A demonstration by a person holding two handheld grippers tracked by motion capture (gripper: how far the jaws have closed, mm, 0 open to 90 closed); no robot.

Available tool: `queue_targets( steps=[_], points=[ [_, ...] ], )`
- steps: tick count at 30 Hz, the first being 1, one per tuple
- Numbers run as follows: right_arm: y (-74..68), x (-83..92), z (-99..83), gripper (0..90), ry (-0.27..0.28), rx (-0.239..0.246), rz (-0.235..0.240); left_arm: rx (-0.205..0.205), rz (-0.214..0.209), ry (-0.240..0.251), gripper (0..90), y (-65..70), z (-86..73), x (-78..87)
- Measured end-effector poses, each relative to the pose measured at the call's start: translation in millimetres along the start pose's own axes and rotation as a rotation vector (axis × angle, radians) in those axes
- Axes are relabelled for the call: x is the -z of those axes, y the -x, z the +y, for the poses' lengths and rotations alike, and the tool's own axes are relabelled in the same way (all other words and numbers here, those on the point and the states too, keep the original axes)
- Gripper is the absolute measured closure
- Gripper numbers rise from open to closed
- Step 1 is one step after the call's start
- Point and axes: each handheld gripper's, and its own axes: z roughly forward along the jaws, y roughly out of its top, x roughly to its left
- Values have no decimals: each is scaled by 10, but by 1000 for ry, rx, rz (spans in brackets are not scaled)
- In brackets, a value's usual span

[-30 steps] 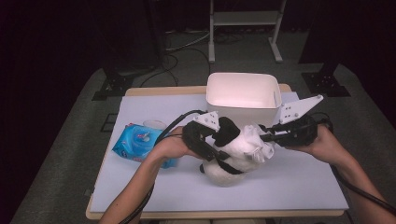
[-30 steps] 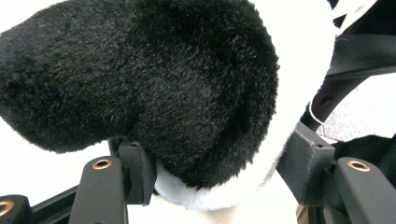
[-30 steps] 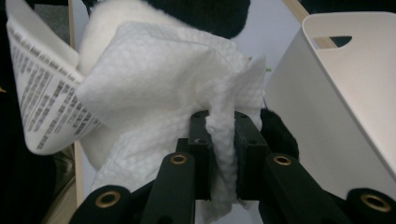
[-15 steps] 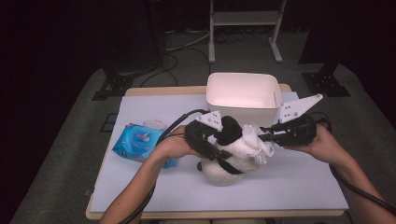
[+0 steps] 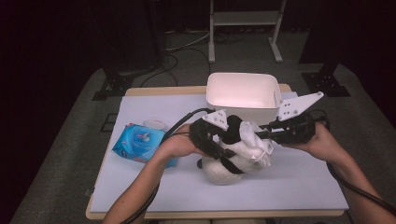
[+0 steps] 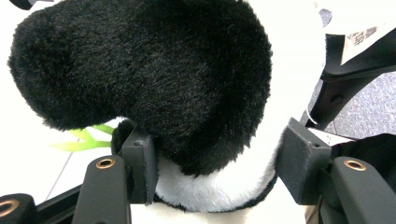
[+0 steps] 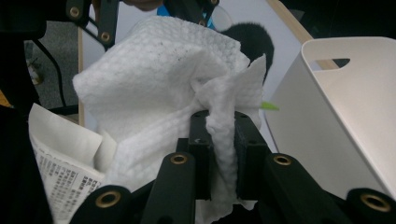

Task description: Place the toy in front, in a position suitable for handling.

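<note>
High view: a black-and-white plush panda [image 5: 224, 170] is seen lying on the worktop [image 5: 299, 186], just in front of a white bin [image 5: 243, 95]. The left gripper [image 5: 229, 133] is laid over the top of the toy, with a black plush limb [image 5: 232, 129] between its jaws. The right gripper [image 5: 261, 135] is brought in from the right and is pinched on a white wet wipe [image 5: 254, 142], which is pressed against the upper right of the toy. A blue pack of wipes [image 5: 140, 142] is seen well to the left, beside the left forearm.

Left gripper view: the black plush limb [image 6: 144, 74] is seen rising between the left gripper [image 6: 219, 170] pads. The left pad [image 6: 142, 163] is touching the fur; a narrow gap appears to be left at the right pad [image 6: 303, 161], so whether the jaws are truly clamped on the limb cannot be told. White fur is seen below the black.

Right gripper view: the right gripper [image 7: 223, 154] jaws are drawn close together and clamped on a twisted fold of the wet wipe [image 7: 159, 84], the rest of which is bunched above and left of the pads. A printed label [image 7: 65, 172] is seen at lower left, the white bin [image 7: 345, 107] at right, and part of the panda [image 7: 250, 42] behind the wipe.
</note>
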Motion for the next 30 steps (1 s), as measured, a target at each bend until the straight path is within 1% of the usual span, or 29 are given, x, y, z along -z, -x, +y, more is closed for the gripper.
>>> queue_targets(
  steps=[1, 4, 5, 10, 13, 14, 15, 16, 17, 19, 21, 23, 25, 28, 30],
  points=[
    [-10, 16, -40, 790, -2, -10, 8, 18, 14, 3, 393, -21, -20, 24],
    [-28, 30, -76, 790, -6, -9, 6, 34, 20, 5, 393, -57, -37, 36],
    [-34, 31, -75, 790, -2, -11, 9, 30, 17, 4, 393, -58, -34, 29],
    [-42, 5, -8, 789, -7, 10, 5, 14, 8, -3, 394, -27, 8, -37],
    [-31, -1, 21, 790, 7, 11, 11, 3, -4, -3, 394, -8, 23, -72],
    [-22, -22, 56, 789, 10, 8, 11, -13, -27, 0, 395, 31, 40, -120],
    [-17, -38, 66, 789, 6, 15, 9, -22, -33, -10, 395, 49, 49, -138],
    [-15, -62, 72, 789, -9, 22, 5, -23, -27, -19, 396, 59, 52, -147],
    [-14, -82, 67, 789, -19, 20, 4, -20, -26, -16, 396, 58, 44, -143],
    [4, -82, 38, 789, -12, 6, 6, -17, -38, -1, 397, 55, 13, -116],
    [23, -85, -1, 789, -27, -5, -6, -30, -49, 3, 399, 71, 1, -109],
    [51, -104, -24, 789, -29, -11, -2, -39, -49, -4, 400, 92, 21, -125],
    [61, -119, -6, 789, -19, -12, -4, -50, -60, -9, 400, 102, 41, -149],
    [84, -116, 47, 789, -5, -19, -15, -57, -71, -12, 401, 116, 61, -185],
    [94, -103, 83, 789, 3, -16, -20, -66, -73, -14, 401, 122, 69, -205]
  ],
)
